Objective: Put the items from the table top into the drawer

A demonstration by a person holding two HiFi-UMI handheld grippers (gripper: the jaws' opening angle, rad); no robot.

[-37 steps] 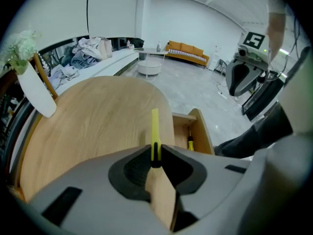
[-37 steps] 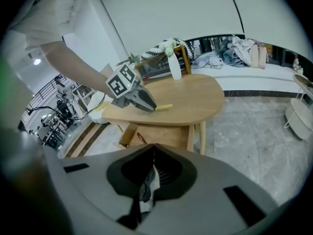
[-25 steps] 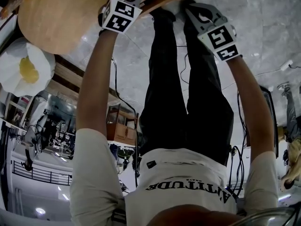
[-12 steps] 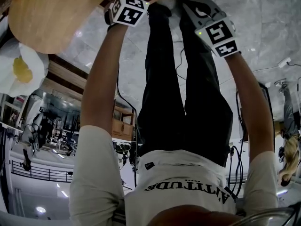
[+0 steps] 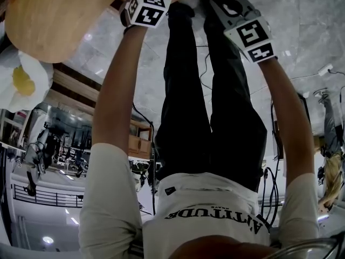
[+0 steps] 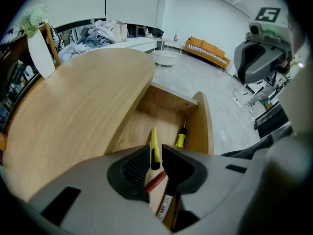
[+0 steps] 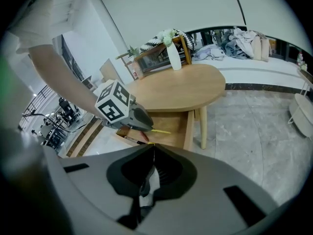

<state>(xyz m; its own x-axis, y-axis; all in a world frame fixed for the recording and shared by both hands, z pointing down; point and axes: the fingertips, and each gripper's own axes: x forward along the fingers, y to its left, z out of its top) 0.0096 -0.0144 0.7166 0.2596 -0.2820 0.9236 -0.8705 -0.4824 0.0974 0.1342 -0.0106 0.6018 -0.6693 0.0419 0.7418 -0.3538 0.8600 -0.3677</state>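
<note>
My left gripper [image 6: 157, 163] hangs over the open wooden drawer [image 6: 203, 126] under the oval table [image 6: 83, 106]. A thin yellow tool [image 6: 153, 146] stands between its jaws, which are opening; the tool still sticks out from them [image 7: 161, 131] above the drawer. In the drawer lie a yellow-handled screwdriver [image 6: 181, 138], a red tool [image 6: 157, 181] and a black-capped marker [image 6: 166, 199]. My right gripper [image 7: 153, 147] is shut with nothing seen in it, and hovers back from the drawer [image 7: 188, 129]. In the head view only the left gripper's marker cube [image 5: 146, 8] shows, beside the right gripper [image 5: 215, 1].
A white vase [image 7: 173, 55] with flowers stands at the table's far end. The person's legs [image 5: 215, 117] stand by the drawer's front. An orange sofa [image 6: 208, 50], a white stool [image 6: 164, 58] and heaps of clothes [image 6: 105, 31] lie farther off on the grey floor.
My left gripper has sunk toward the drawer and rolled slightly. The right gripper has dropped a little.
</note>
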